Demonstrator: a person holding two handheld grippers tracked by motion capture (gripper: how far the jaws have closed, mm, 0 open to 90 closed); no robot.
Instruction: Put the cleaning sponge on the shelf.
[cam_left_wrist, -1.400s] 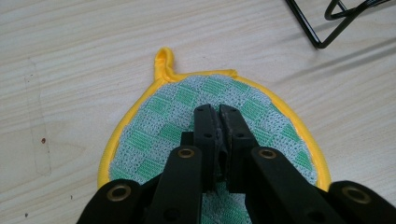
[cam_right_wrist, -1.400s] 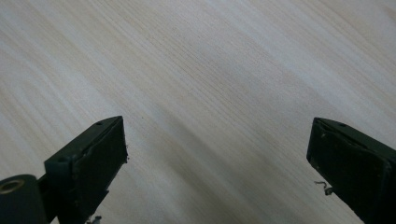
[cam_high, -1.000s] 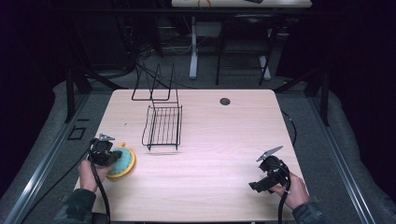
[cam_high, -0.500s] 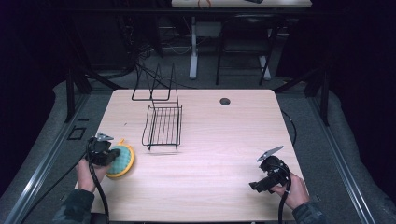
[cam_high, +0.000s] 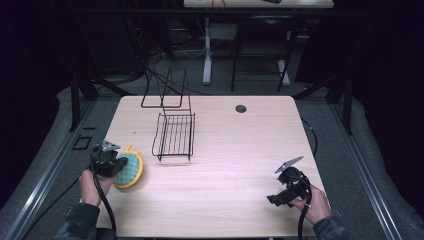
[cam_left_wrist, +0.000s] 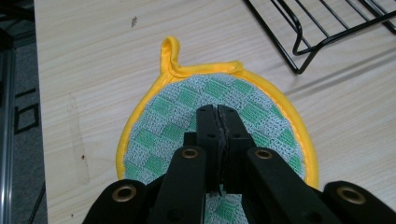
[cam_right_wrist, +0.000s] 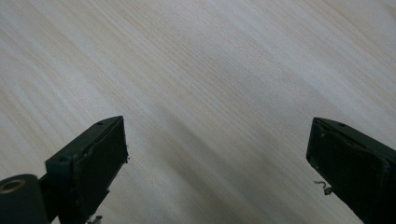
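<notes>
High view: left hand-held gripper (cam_high: 116, 165) over round green-checked yellow-rimmed cloth potholder (cam_high: 131, 170) at counter (cam_high: 240, 150) left edge, probably pinning it; left gripper view: jaws closed, touching potholder; right gripper view: right hand-held gripper (cam_right_wrist: 219, 163) wide open, empty, idle.

This looks like a lab or test room. A plain wooden table (cam_high: 240, 150) stands on grey carpet (cam_high: 365, 150) in a dark room. Black metal frame bars (cam_high: 75, 97) stand around it. Cables (cam_high: 190, 50) and another desk (cam_high: 260, 4) sit behind.
</notes>
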